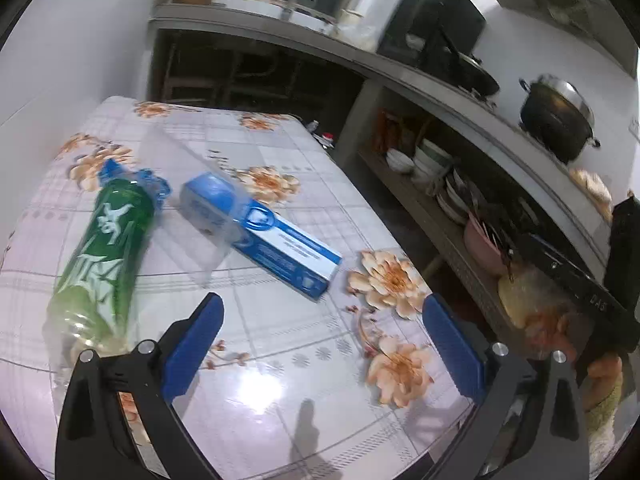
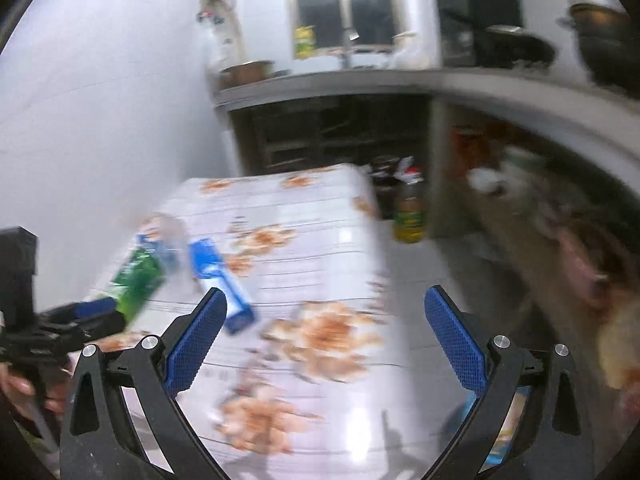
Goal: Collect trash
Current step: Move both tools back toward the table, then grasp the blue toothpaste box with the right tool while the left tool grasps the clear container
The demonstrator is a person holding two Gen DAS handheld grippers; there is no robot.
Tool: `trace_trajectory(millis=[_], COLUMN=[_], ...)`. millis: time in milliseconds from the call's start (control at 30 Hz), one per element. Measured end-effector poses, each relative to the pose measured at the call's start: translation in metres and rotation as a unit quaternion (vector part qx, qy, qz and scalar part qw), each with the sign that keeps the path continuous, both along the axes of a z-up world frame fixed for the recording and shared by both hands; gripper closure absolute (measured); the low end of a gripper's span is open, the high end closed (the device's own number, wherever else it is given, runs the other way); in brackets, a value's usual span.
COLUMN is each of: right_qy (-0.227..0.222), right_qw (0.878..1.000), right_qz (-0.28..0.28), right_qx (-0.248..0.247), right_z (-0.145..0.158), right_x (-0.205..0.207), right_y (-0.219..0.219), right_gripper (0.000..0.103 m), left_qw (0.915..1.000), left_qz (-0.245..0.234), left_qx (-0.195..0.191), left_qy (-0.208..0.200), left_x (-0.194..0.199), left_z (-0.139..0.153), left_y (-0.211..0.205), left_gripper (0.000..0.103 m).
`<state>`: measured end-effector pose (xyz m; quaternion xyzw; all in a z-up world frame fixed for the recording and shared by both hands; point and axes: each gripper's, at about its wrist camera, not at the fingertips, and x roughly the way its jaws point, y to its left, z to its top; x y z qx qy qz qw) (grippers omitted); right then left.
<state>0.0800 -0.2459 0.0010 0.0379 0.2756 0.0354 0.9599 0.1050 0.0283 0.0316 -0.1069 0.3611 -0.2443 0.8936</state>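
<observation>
Both claws wide, empty: left claw [image 1: 322, 312], right claw [image 2: 326, 306]. Straddle green bottle [image 1: 102, 256] mid-body (lying, frame left) on counter [image 1: 280, 344]; squeeze gently.

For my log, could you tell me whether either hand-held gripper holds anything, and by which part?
Nothing is held: left hand-held gripper and right hand-held gripper are both open.

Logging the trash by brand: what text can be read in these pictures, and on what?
"DAS": black bar at the right edge, partly cut off.
Green bottle: large white characters, too stylised to read.
Blue box: small print, too blurred.
Yellow-labelled bottle: blurred.
</observation>
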Motion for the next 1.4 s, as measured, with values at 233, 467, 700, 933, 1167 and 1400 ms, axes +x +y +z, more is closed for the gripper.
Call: trace_trajectory(millis=[233,467,700,933,1167,1400], right_qy=[0.051,0.144,0.203,0.224,0.234,0.231], right_qw=[0.994,0.973,0.954,0.951,0.962,0.97], right_qz=[0.093,0.182,0.219,0.207,0.137,0.079], right_qx=[0.032,0.015,-0.036,-0.042,-0.026,0.015], right_z=[-0.024,-0.063,-0.097,-0.106,-0.103,-0.096], right_x=[0.054,0.119,0.154,0.152,0.125,0.081], right_y=[0.048,0.09,0.122,0.122,0.094,0.054], right_gripper=[0.008,0.015,0.029,0.052,0.054,0.056], left_qw=[0.9991,0.9959,0.9922,0.9925,0.9966,0.9993], left_qz=[0.031,0.085,0.116,0.11,0.075,0.006], left_qx=[-0.025,-0.002,-0.02,-0.031,-0.031,-0.037], left_qy=[-0.016,-0.031,0.04,0.043,0.012,-0.008], left_x=[0.024,0.072,0.122,0.127,0.107,0.075], left_z=[0.007,0.009,-0.015,-0.022,-0.013,-0.003], left_y=[0.024,0.019,0.018,0.02,0.013,-0.005], left_gripper=[0.006,0.017,0.043,0.086,0.098,0.098])
